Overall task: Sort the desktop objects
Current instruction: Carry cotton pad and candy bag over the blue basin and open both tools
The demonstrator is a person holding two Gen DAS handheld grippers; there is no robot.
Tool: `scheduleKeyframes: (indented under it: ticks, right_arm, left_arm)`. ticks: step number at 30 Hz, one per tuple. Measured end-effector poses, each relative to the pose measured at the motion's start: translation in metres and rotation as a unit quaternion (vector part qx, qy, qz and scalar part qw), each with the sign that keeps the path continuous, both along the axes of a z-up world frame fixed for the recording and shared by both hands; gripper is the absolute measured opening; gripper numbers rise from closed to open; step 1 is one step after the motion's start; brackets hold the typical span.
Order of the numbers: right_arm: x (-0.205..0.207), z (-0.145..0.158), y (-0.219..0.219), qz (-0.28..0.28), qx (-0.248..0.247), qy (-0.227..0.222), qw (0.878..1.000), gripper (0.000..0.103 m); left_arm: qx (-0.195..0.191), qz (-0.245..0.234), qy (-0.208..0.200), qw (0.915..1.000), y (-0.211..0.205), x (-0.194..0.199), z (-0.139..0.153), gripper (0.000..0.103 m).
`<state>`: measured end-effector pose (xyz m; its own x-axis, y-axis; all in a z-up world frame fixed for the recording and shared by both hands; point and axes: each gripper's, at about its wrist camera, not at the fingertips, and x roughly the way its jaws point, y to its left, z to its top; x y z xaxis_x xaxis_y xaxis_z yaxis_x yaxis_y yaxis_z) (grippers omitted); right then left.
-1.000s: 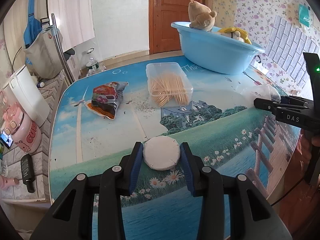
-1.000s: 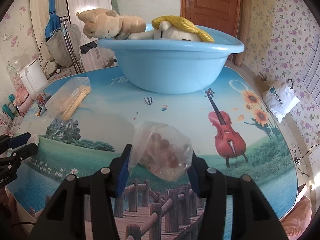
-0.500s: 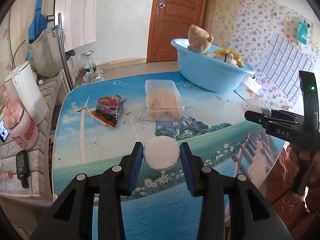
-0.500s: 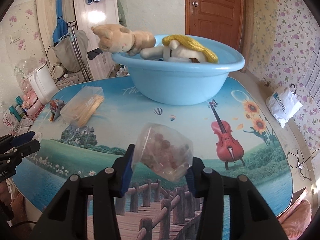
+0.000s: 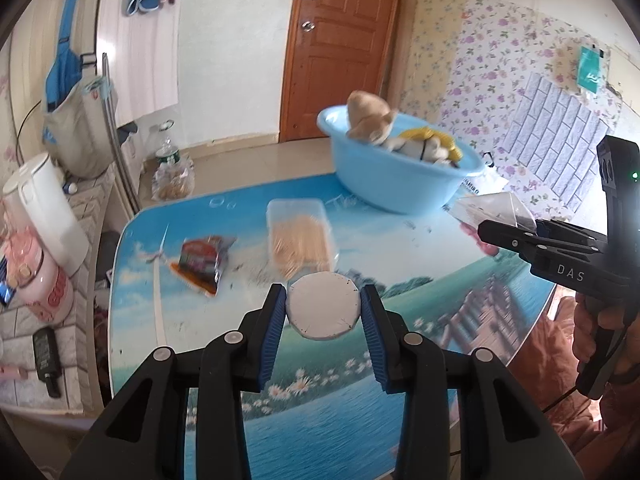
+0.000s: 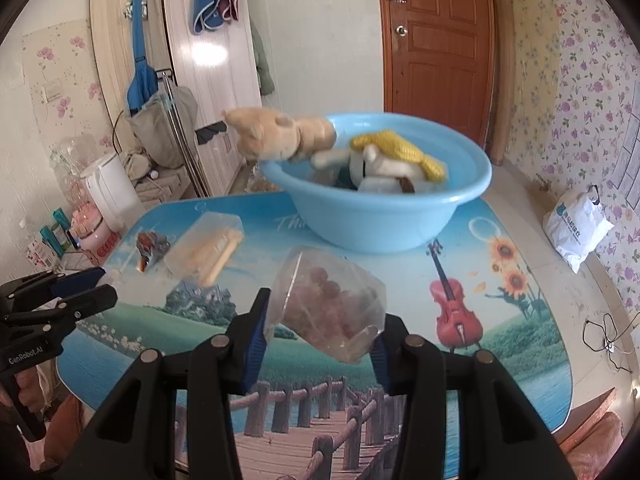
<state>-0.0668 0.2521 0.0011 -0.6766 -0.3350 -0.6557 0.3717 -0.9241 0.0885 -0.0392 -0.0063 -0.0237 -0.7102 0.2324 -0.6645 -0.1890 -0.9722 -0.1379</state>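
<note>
The flat round white disc is clamped edgewise between the blue pads of the left gripper and hangs clear of the picture-printed table top. The clear plastic bag of reddish round pieces is pinched in the right gripper, whose jaws have just been closing further on it. Compared with a second ago, both loads sit higher above the table, so both pickups are judged complete. The light blue plastic basin, at the far side and already holding soft toys, is the likely destination. A red snack packet and a clear box of sticks remain on the table.
</note>
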Motion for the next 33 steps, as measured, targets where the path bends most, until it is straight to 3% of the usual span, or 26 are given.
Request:
scheduleKeyframes:
  ticks: [9, 20, 33]
  right_arm:
    - [-0.017, 0.027, -0.005, 0.014, -0.011, 0.013, 1.000, 0.043]
    - [-0.063, 0.066, -0.004, 0.011, -0.019, 0.036, 0.999, 0.043]
    - [-0.106, 0.061, 0.016, -0.012, -0.023, 0.023, 0.999, 0.043]
  left_arm:
    - [0.007, -0.004, 0.016, 0.9998, 0.007, -0.018, 0.027, 0.037]
    - [0.011, -0.026, 0.048, 0.9984, 0.027, -0.067, 0.074, 0.037]
    - [0.007, -0.052, 0.053, 0.9972, 0.051, -0.116, 0.087, 0.037]
